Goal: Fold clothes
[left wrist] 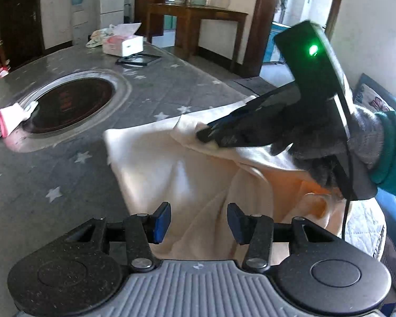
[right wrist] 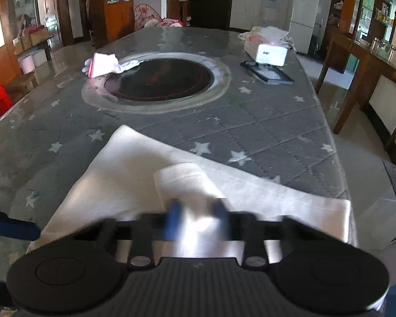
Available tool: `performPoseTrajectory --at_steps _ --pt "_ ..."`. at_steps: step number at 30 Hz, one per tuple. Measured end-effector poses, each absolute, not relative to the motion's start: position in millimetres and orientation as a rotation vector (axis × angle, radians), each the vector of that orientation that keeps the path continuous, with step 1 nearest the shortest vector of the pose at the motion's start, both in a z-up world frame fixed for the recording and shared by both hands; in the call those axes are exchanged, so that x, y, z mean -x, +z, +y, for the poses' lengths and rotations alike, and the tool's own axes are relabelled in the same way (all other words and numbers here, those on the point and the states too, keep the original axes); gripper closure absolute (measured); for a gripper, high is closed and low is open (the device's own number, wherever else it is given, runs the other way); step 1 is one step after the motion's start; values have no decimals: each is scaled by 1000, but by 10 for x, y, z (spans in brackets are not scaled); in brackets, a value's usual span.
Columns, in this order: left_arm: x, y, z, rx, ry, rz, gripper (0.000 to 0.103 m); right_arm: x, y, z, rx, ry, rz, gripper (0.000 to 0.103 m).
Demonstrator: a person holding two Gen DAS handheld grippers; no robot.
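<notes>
**Mid-fold: right gripper carrying a cloth corner over the garment**

The cream garment (left wrist: pixel 155 163) is lying at the near edge of the grey star-print table (right wrist: pixel 264 121), part of it hanging over the rim toward the person. The right gripper (left wrist: pixel 207 134) is coming in from the side with its jaws closed down on a corner or hem of the cloth, lifting that flap above the flat part. In the right wrist view the same flap (right wrist: pixel 182 179) is sitting doubled just ahead of the blurred fingertips. The left gripper (left wrist: pixel 198 219) is hovering low over the near part of the garment with its blue pads well apart, gripping nothing.

Judging the step: a fold is in progress, one flap being drawn across the body of the cloth. The next move is probably calling for laying the flap down flat with edges lined up, and for the left gripper to be pinning or smoothing the cloth so it is not sliding off the edge. How many folds are already in the cloth I cannot tell.

Containers: a white open box (right wrist: pixel 270 52) is standing at the far end of the table with pinkish stuff beside it; contents unclear. A flat black tray (right wrist: pixel 268 72) is lying near it, looking empty. The round dark inset (right wrist: pixel 158 79) in the table's middle is holding nothing, with a pink-and-white glove (right wrist: pixel 105 63) lying at its rim.
</notes>
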State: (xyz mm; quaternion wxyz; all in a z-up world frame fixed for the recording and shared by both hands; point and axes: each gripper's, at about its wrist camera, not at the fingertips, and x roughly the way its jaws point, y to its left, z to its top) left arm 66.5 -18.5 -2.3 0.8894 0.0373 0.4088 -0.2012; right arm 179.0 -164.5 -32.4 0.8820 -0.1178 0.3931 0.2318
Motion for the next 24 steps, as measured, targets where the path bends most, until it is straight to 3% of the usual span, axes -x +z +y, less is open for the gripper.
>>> performPoseTrajectory --at_steps 8,18,19,20,24 --pt "-783 -27 -581 -102 -476 842 42 -1478 21 -2264 224 358 733 98" --pt "-880 -147 -837 -121 -476 821 44 -943 106 -2831 250 252 752 98" --pt "-884 -159 -846 -121 -474 818 51 -920 83 -2859 251 242 760 98" --pt "-888 -172 -855 -122 -471 815 68 -883 44 -2894 260 230 772 98" --pt "-904 -223 -890 -125 -461 804 87 -797 -25 -2952 251 227 797 96"
